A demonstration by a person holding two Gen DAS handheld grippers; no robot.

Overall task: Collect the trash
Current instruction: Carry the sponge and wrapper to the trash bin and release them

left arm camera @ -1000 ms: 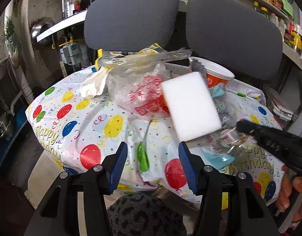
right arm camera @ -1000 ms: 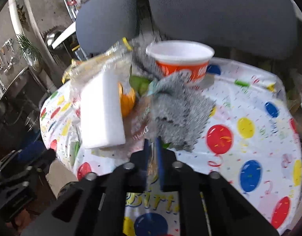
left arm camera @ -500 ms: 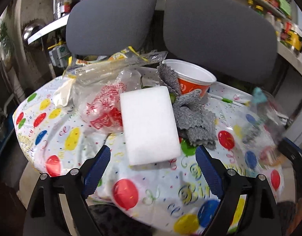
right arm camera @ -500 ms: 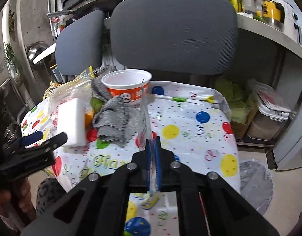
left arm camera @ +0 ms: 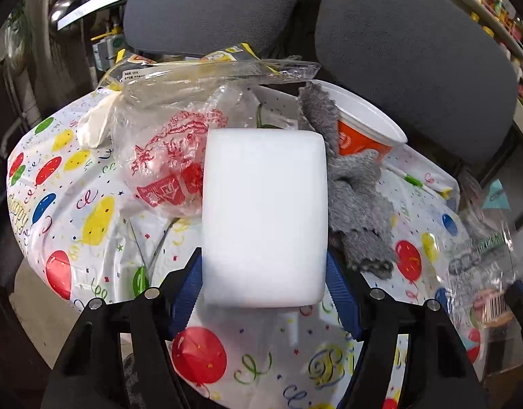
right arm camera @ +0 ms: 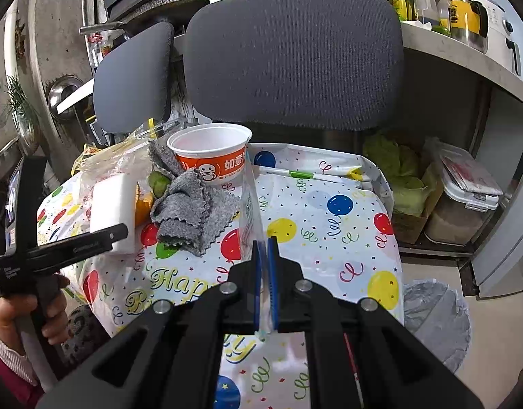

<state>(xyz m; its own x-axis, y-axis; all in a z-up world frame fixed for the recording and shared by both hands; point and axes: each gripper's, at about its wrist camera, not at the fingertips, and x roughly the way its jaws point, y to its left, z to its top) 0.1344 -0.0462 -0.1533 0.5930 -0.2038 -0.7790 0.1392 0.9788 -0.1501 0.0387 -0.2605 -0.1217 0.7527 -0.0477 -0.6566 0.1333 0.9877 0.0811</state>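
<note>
A white sponge block [left arm camera: 265, 214] lies on the trash pile, between the blue pads of my left gripper [left arm camera: 263, 272]. The jaws are closing and the pads touch its two long sides. In the right wrist view the left gripper's finger [right arm camera: 91, 242] lies along the white sponge block [right arm camera: 113, 204]. My right gripper [right arm camera: 265, 248] is shut on a clear plastic wrapper [right arm camera: 251, 201], held edge-on above the table. The same wrapper [left arm camera: 479, 259] hangs at the right of the left wrist view. An orange-and-white cup [right arm camera: 210, 160] and a grey cloth [right arm camera: 190, 211] sit behind the block.
A balloon-print birthday cloth [right arm camera: 329, 211] covers the table. A clear bag with red print [left arm camera: 173, 170] and a clear plastic tray [left arm camera: 210, 75] lie at the left. Two grey chair backs [right arm camera: 292, 54] stand behind. A lined bin [right arm camera: 435, 320] stands on the floor at right.
My left gripper came forward over the white block, opened wide, then narrowed onto its sides. My right gripper pulled the clear wrapper off the pile and carried it to the right.
</note>
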